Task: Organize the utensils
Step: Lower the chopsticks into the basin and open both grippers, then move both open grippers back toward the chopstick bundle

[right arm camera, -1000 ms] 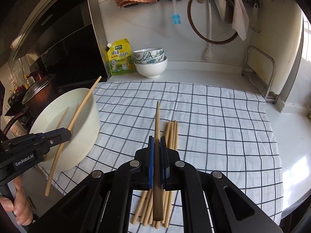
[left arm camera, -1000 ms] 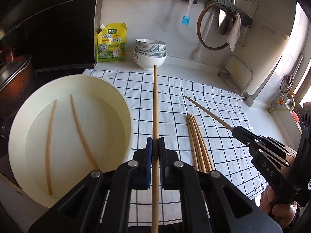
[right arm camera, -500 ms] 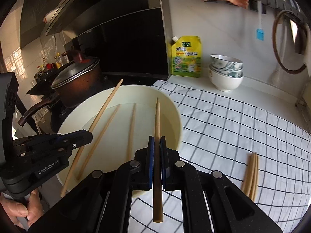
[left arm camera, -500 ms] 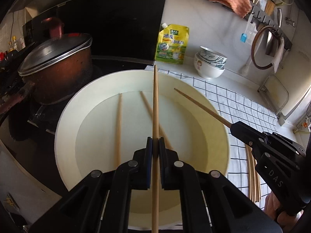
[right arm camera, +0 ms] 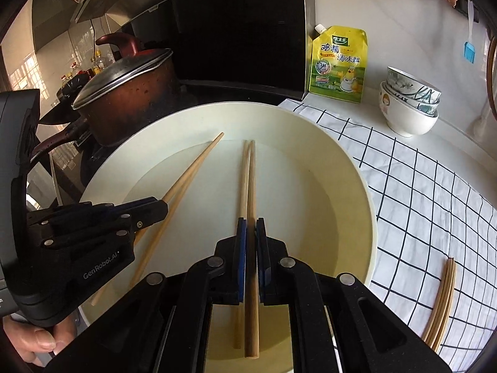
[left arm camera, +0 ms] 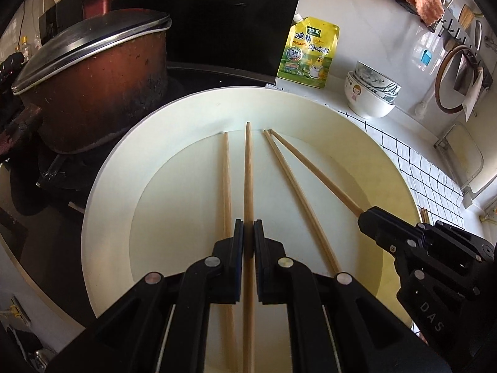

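Observation:
A wide cream basin fills both views. My left gripper is shut on a wooden chopstick whose tip reaches the basin's far wall. Two loose chopsticks lie on the basin floor either side of it. From the right my right gripper enters, shut on its own chopstick. In the right wrist view the right gripper holds that chopstick just above a loose one. The left gripper is at the left with its chopstick. More chopsticks lie bundled on the cloth.
A lidded reddish pot stands on the stove left of the basin. A yellow seasoning pouch and stacked bowls stand by the back wall. A checked cloth covers the counter to the right. A hand grips the left tool.
Both grippers swung left from over the checked cloth to over the basin and came lower into it. Each kept its chopstick clamped throughout.

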Tool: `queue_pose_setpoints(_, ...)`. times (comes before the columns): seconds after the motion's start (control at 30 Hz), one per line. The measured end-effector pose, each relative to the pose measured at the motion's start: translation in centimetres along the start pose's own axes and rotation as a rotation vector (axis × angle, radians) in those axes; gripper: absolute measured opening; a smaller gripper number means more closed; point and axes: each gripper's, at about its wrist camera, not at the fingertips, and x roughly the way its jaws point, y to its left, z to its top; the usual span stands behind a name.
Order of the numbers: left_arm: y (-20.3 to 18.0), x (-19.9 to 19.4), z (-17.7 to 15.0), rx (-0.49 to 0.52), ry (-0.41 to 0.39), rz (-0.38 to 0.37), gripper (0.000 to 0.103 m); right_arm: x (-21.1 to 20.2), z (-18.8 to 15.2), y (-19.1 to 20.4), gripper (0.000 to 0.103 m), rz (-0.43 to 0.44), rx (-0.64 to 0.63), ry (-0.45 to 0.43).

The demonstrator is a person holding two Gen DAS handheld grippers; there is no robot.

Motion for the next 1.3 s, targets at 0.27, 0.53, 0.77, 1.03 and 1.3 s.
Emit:
queue_pose_setpoints(0.27,0.8,-1.2,-0.3,-0.033,-0.047,0.041,0.052,-1.3,-0.5,-0.4,0.038,-0.014,0.003,-0.027)
queue_pose_setpoints(0.53,1.0,-2.7,-1.3,-0.058,-0.068,0.053,0.054,-2.5,-1.6,-0.8,0.038,-0.011,0.021,-0.044)
queue_pose_setpoints(0.77,0.0,-4.0,-2.4,-0.042,-0.088,0.061,0.060,-4.0,-2.9,-1.4,0.038,-0.032,0.037,-0.068)
queue_pose_setpoints(1.03,-1.7,-5.2,-3.8,-0.018,-0.106,0.070,0.061,-5.8,-4.8,-2.9,0.040,-0.035,0.082,-0.085)
queue_pose_setpoints(1.3,-4.4,-6.0,-4.9,0.005,-0.112,0.046,0.064,-8.5,-6.4,-4.9,0.041,-0.061,0.110,-0.118)
